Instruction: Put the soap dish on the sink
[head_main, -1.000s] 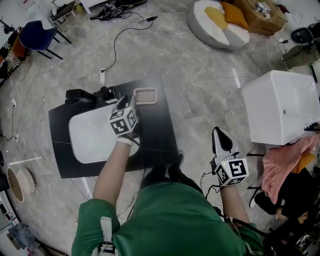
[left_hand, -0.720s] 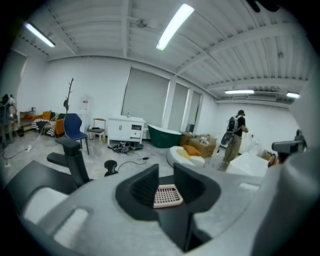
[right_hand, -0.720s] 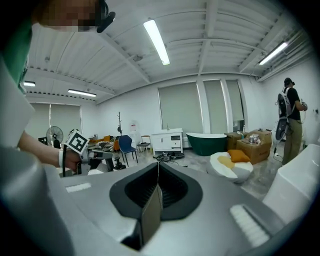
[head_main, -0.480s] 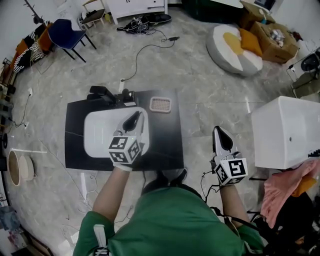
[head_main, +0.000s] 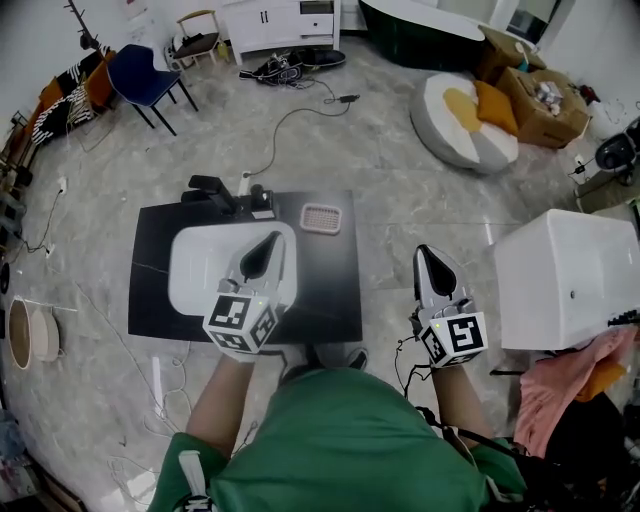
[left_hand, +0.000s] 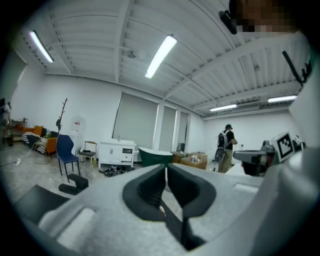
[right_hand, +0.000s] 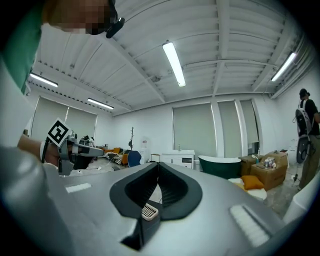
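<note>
The pale latticed soap dish (head_main: 321, 218) lies on the black counter slab (head_main: 330, 290), just beyond the back right corner of the white sink basin (head_main: 205, 262). My left gripper (head_main: 262, 250) hangs over the basin, well short of the dish. Its jaws are closing with nothing between them, and in the left gripper view (left_hand: 166, 170) the tips meet. My right gripper (head_main: 430, 262) hovers over the floor to the right of the slab, shut and empty, its tips together in the right gripper view (right_hand: 159, 167). Below those tips the distant soap dish (right_hand: 149, 212) shows small.
A black faucet (head_main: 215, 190) stands at the sink's back edge. A white cabinet (head_main: 560, 275) and a pink cloth (head_main: 575, 375) are at the right. A blue chair (head_main: 150, 75), a round cushion (head_main: 465, 120) and cables lie farther off. A person (left_hand: 226, 150) stands in the distance.
My left gripper has drawn back from the soap dish, risen over the basin and closed its jaws. The dish stays on the counter. My right gripper has risen a little.
</note>
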